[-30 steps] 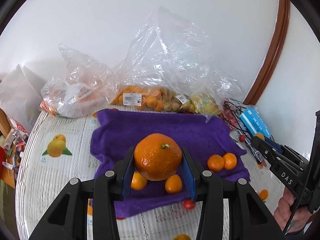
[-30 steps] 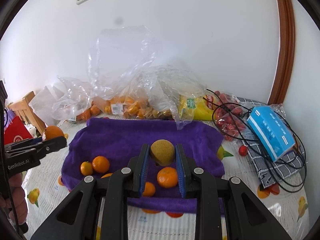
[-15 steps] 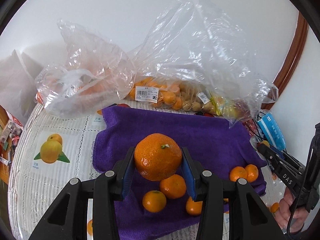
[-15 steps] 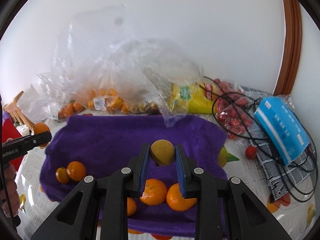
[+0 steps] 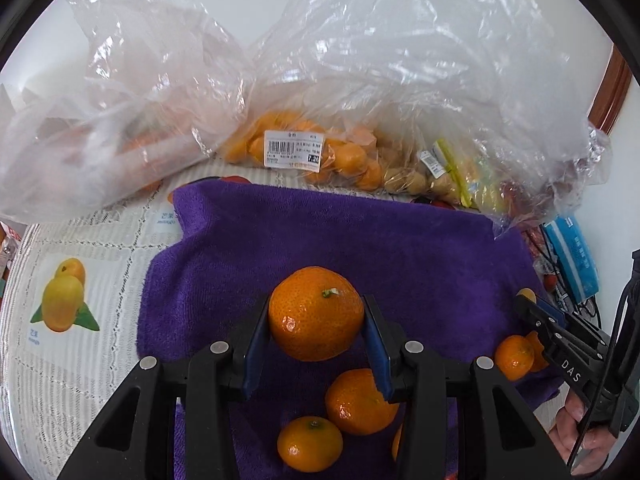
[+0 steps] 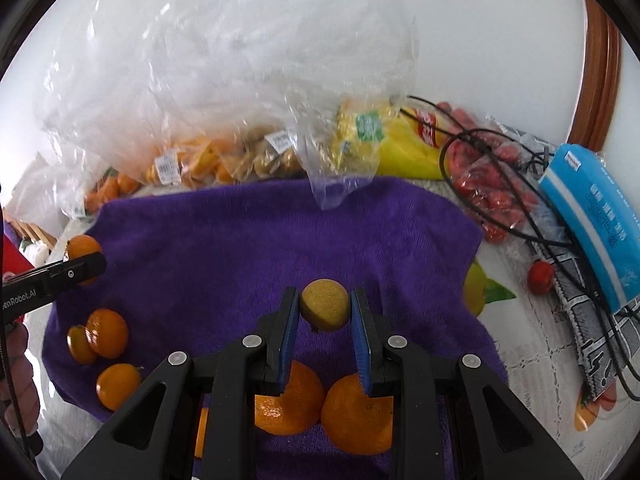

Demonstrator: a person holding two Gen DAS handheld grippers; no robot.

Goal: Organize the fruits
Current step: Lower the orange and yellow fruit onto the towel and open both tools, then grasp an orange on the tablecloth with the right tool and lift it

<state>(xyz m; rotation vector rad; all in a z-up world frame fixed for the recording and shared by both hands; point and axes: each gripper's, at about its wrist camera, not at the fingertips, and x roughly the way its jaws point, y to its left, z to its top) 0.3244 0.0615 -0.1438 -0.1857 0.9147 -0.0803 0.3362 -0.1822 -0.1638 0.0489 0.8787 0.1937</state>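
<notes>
"DAS" is printed in white on the right tool [image 5: 538, 316], seen from the left wrist view. The left tool [image 6: 86, 264] reads "enRobot.AI" — its first letters cut off. A barcode price sticker [image 5: 293, 155] on the bagged oranges shows "7.90" — the rest is too small.

Bright, even daylight; glare glints off the plastic bags [image 5: 360, 60], fisheye bends the edges, black vignette rings both views.

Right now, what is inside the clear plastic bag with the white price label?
Small orange fruits fill the bag around the price label; beside them lie tan, round ones. The label and crumpled plastic hide the rest, so no count is possible.
</notes>
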